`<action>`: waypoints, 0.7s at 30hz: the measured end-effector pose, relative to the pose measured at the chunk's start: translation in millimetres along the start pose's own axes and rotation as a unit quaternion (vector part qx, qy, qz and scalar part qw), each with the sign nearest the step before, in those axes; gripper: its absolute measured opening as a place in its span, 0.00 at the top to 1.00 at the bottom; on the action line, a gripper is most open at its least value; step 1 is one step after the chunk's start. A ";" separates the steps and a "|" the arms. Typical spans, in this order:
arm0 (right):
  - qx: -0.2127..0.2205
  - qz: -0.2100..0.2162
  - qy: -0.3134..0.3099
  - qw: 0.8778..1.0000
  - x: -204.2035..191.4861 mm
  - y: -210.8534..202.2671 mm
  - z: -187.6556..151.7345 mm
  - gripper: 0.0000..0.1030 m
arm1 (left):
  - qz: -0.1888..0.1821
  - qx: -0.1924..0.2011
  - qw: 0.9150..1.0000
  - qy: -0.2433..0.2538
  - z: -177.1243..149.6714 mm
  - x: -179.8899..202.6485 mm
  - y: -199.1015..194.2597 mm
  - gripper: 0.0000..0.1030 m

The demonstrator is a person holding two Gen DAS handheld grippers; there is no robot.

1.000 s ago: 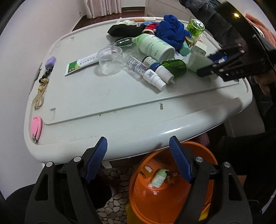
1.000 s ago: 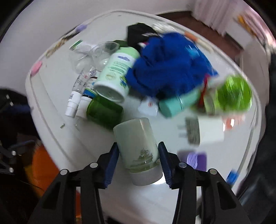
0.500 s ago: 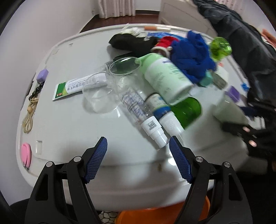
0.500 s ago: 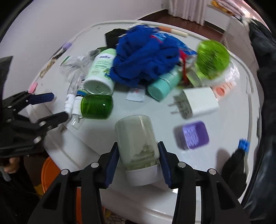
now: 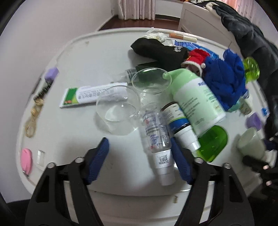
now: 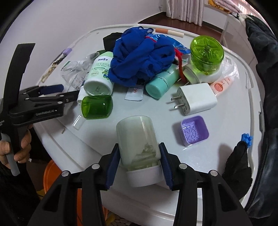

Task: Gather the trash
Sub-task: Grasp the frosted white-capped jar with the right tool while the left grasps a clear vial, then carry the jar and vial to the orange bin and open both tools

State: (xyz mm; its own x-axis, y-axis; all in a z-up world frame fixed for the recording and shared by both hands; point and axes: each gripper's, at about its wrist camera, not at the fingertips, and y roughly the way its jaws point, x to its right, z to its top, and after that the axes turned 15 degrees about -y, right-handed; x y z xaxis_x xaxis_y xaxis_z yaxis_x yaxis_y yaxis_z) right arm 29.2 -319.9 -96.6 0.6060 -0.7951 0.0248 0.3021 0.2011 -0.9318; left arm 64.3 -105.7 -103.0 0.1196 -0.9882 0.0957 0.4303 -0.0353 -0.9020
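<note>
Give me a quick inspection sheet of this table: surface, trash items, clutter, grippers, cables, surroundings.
Surface: white table, crowded.
Job's things: pale jar, clear spray bottle, green cap, orange bin beside the table.
Clutter: blue cloth, white charger, purple box.
Grippers: right gripper clamps the jar; left gripper open, jaws just closing around the spray bottle.
Cables: nothing seen.
Surroundings: curtain, wooden floor.

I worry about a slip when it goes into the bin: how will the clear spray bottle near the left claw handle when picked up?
The clear spray bottle lies on its side and is round, so it may roll if nudged. It looks nearly empty, so probably light. Smooth plastic may slip between the left claw's pads, whose jaws have just been closing around it.
</note>
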 end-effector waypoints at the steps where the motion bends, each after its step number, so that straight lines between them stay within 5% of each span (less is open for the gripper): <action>1: 0.001 -0.009 -0.003 1.000 -2.4 -0.3 0.5 0.57 | -0.014 0.011 1.000 0.010 -2.3 -0.3 -2.8 0.57; 2: 0.001 -0.014 -0.004 1.000 -5.6 2.2 3.9 0.57 | -0.021 0.015 0.999 0.021 -1.6 -0.1 -4.2 0.77; 9: 0.022 -0.014 0.010 1.000 -25.2 -8.2 -0.6 0.57 | -0.070 0.050 0.995 0.059 -15.1 -17.6 -60.2 0.77; 16: 0.095 0.012 0.013 0.995 -73.9 -57.8 -17.3 0.57 | -0.081 0.028 0.992 0.095 -59.3 -29.8 -114.1 0.77; 21: 0.093 0.044 -0.005 0.995 -124.1 -70.8 -45.4 0.57 | -0.081 -0.027 0.988 0.125 -108.0 -45.4 -126.8 0.77</action>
State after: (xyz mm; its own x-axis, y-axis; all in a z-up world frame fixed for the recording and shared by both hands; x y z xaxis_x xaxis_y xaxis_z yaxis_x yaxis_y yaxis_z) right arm -100.8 -261.4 -50.1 0.6436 -0.7638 -0.0492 0.3783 0.3733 -0.8471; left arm -92.3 -72.5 -38.5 -0.1745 -0.9746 0.1404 0.3757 -0.1977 -0.9054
